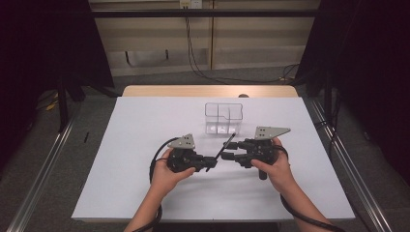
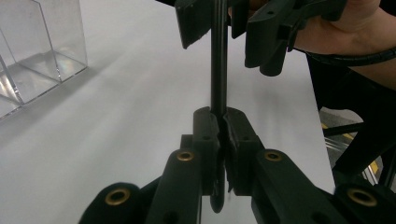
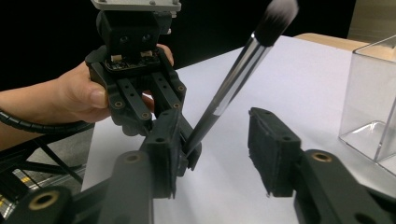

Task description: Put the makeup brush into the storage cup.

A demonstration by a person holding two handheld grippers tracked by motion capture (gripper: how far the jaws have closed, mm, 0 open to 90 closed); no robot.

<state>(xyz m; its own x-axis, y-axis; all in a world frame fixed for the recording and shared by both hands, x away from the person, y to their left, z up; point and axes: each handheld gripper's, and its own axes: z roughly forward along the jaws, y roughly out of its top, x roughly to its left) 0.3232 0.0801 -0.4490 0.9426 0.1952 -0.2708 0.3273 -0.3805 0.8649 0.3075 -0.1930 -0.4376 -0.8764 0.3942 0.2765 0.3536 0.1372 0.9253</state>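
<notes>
While the left tool [image 1: 209, 164] is sitting just below the middle of the high view, its jaws are staying pressed together on the lower end of a black makeup brush [image 1: 225, 146]. In the left gripper view this tool [image 2: 219, 123] is at the lower centre, and the two pads are squeezing the thin handle of the brush [image 2: 218, 60], which is running straight up to the top edge of the frame. In the right gripper view the brush [image 3: 233, 79] is leaning from the middle of the frame up toward the upper right, where its soft bristle head is looking blurred.

The right tool [image 1: 231, 155] is standing just to the right of the left one in the high view, facing it. Its jaws are partly open, one on each side of the handle, and in the right gripper view this tool [image 3: 219, 154] is leaving a clear gap beside the handle, so it is not gripping anything.

A hand is holding each tool from the bottom of the high view. Both tools are hovering over the white desk [image 1: 145, 121]. Above them in that view, near the upper centre of the desk, a clear plastic organizer [image 1: 223, 117] with compartments is standing.
</notes>
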